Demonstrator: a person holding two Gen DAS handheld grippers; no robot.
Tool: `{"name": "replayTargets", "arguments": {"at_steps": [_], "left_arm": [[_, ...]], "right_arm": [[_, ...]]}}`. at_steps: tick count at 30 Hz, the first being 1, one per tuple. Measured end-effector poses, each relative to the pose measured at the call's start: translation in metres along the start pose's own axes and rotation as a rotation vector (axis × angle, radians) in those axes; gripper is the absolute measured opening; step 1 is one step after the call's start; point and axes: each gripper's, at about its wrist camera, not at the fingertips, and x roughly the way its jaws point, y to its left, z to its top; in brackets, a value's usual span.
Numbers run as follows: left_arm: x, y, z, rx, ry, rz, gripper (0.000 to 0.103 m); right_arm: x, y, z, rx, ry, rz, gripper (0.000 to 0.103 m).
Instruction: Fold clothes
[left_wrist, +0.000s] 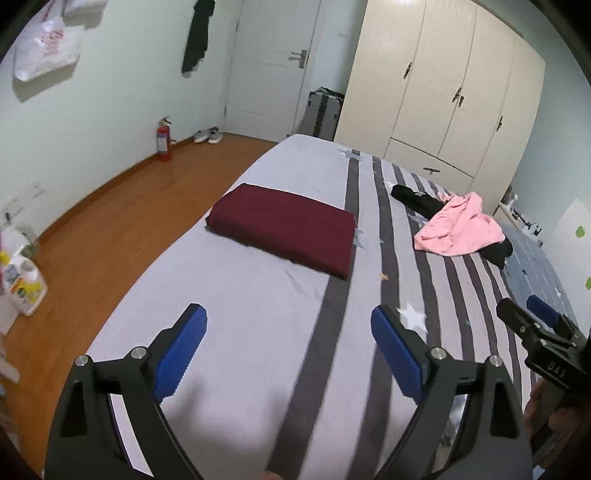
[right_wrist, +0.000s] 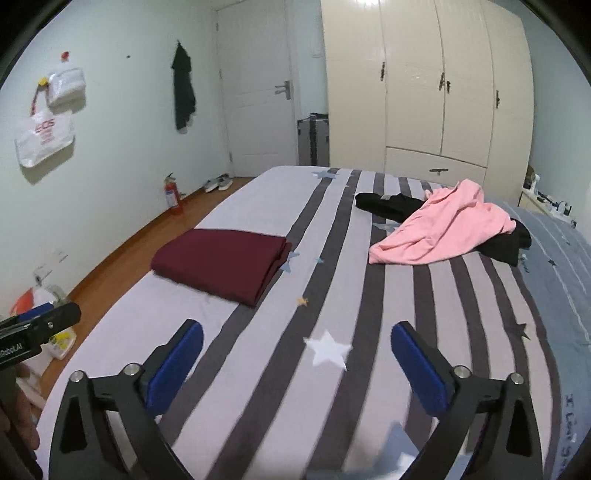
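Observation:
A folded maroon garment (left_wrist: 284, 230) (right_wrist: 221, 264) lies flat on the left part of the striped bed (left_wrist: 258, 332) (right_wrist: 332, 295). Farther right, a crumpled pink garment (left_wrist: 460, 227) (right_wrist: 443, 232) lies heaped over a black garment (left_wrist: 415, 199) (right_wrist: 388, 205). My left gripper (left_wrist: 288, 349) hovers above the near bedsheet, open, with nothing between its blue pads. My right gripper (right_wrist: 297, 363) is also open and empty over the stripes. Both are well short of the clothes. The right gripper's side (left_wrist: 543, 332) shows at the right edge of the left wrist view.
Wooden floor (left_wrist: 110, 240) runs left of the bed, with a red fire extinguisher (left_wrist: 163, 138), shoes (left_wrist: 208, 136) and bottles (left_wrist: 26, 284). A white door (right_wrist: 258, 85), a grey suitcase (right_wrist: 314, 138) and a cream wardrobe (right_wrist: 436, 85) stand beyond. Bags (right_wrist: 44, 140) and a dark garment (right_wrist: 183, 92) hang on the wall.

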Motion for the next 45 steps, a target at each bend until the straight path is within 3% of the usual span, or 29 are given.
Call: {"name": "replayTargets", "arguments": {"at_steps": [3, 7, 13, 20, 26, 35, 45], "left_arm": [[-0.04, -0.019, -0.019, 0.011, -0.045, 0.065, 0.102], [-0.08, -0.042, -0.049, -0.007, -0.078, 0.07, 0.102], [-0.111, -0.064, -0.098, 0.004, -0.099, 0.093, 0.102], [-0.13, -0.073, -0.155, 0.065, -0.159, 0.112, 0.102], [-0.187, -0.081, -0.193, 0.056, -0.206, 0.1, 0.102], [-0.327, -0.114, -0.203, 0.016, -0.258, 0.13, 0.102], [-0.421, -0.167, -0.195, 0.049, -0.343, 0.14, 0.102]], "right_arm": [[-0.037, -0.006, -0.013, -0.033, -0.016, 0.028, 0.102], [-0.076, -0.016, -0.031, -0.062, -0.021, 0.074, 0.102], [-0.111, -0.026, -0.072, -0.068, -0.034, 0.111, 0.102], [-0.137, -0.03, -0.13, -0.102, -0.125, 0.126, 0.102], [-0.188, -0.031, -0.163, -0.116, -0.174, 0.148, 0.102], [-0.323, -0.034, -0.162, -0.136, -0.174, 0.186, 0.102], [-0.43, -0.054, -0.132, -0.137, -0.274, 0.197, 0.102]]}}
